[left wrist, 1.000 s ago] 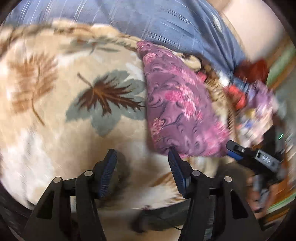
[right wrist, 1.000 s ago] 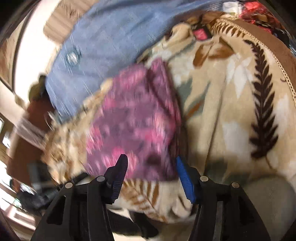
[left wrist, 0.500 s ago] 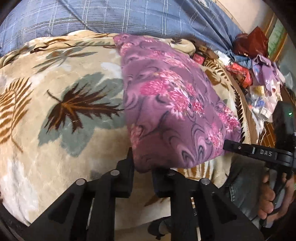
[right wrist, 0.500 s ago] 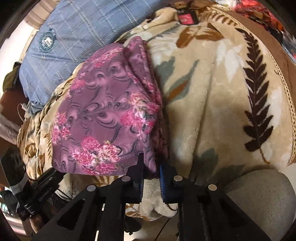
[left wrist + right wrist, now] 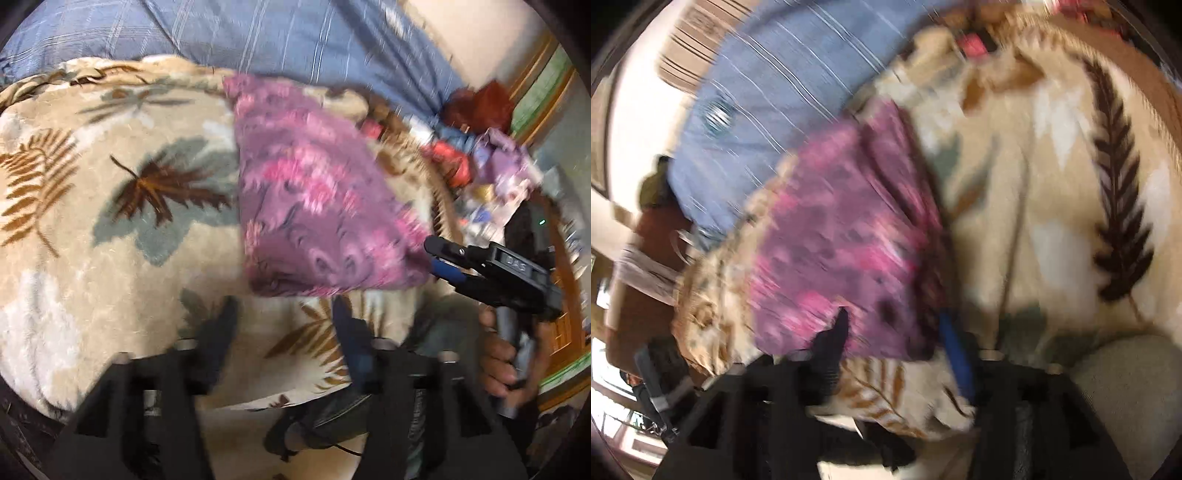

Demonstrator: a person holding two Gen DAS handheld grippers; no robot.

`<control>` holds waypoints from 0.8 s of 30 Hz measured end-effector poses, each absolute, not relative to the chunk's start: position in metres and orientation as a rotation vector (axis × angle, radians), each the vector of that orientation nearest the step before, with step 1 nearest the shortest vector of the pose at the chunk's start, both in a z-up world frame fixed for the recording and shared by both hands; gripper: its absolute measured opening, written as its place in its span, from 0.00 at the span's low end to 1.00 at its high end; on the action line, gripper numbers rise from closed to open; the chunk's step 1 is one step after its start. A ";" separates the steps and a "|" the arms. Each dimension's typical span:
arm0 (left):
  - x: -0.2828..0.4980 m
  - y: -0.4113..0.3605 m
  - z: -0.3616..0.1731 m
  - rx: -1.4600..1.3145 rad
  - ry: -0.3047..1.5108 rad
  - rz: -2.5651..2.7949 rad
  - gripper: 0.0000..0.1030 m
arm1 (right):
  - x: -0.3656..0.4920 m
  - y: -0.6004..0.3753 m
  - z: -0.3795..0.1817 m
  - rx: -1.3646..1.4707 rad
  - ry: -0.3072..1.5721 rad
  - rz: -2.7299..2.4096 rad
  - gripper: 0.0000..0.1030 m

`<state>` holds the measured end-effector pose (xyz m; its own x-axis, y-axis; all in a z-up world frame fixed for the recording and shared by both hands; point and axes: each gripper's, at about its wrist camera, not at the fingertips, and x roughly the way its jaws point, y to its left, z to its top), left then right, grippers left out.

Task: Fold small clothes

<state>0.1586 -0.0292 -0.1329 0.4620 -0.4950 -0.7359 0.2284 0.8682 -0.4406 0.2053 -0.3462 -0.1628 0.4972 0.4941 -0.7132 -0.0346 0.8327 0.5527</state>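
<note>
A purple floral cloth lies folded on a beige leaf-patterned blanket. My left gripper sits just short of the cloth's near edge. Its jaws are opening, with only blanket between them. My right gripper is at the cloth's near right corner, jaws opening. The cloth's edge lies between the parted fingers, and the pads do not press on it. In the left wrist view the right gripper is at the cloth's right corner, held by a hand. Both views are blurred.
A blue plaid sheet lies beyond the blanket. Red and purple clutter is piled at the far right of the bed. A grey cushion sits at the blanket's near right edge.
Half a second ago both grippers were shut on the cloth's near edge. Both have now let go, stand open and have drawn back a little. The cloth lies on the blanket.
</note>
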 end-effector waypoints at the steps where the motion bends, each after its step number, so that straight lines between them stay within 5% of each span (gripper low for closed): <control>1: 0.160 -0.025 -0.127 -0.318 0.982 -0.466 0.56 | 0.208 -0.348 -0.155 0.498 0.986 0.331 0.63; 3: 0.175 -0.019 -0.120 -0.350 0.970 -0.480 0.63 | 0.224 -0.349 -0.144 0.478 0.987 0.327 0.64; 10: 0.279 -0.011 -0.147 -0.633 1.143 -0.552 0.65 | 0.328 -0.347 -0.164 0.527 1.142 0.352 0.66; 21: 0.351 -0.021 -0.197 -0.890 1.267 -0.550 0.71 | 0.347 -0.345 -0.205 0.641 1.186 0.526 0.63; 22: 0.351 -0.023 -0.195 -0.884 1.256 -0.558 0.67 | 0.349 -0.343 -0.204 0.640 1.184 0.531 0.57; 24: 0.348 -0.030 -0.191 -0.837 1.241 -0.556 0.35 | 0.349 -0.341 -0.208 0.643 1.210 0.552 0.33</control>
<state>0.3480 -0.0303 -0.1914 0.2559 -0.7658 -0.5900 -0.0702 0.5940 -0.8014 0.3491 -0.3408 -0.2080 0.2654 0.6953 -0.6679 -0.0495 0.7017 0.7108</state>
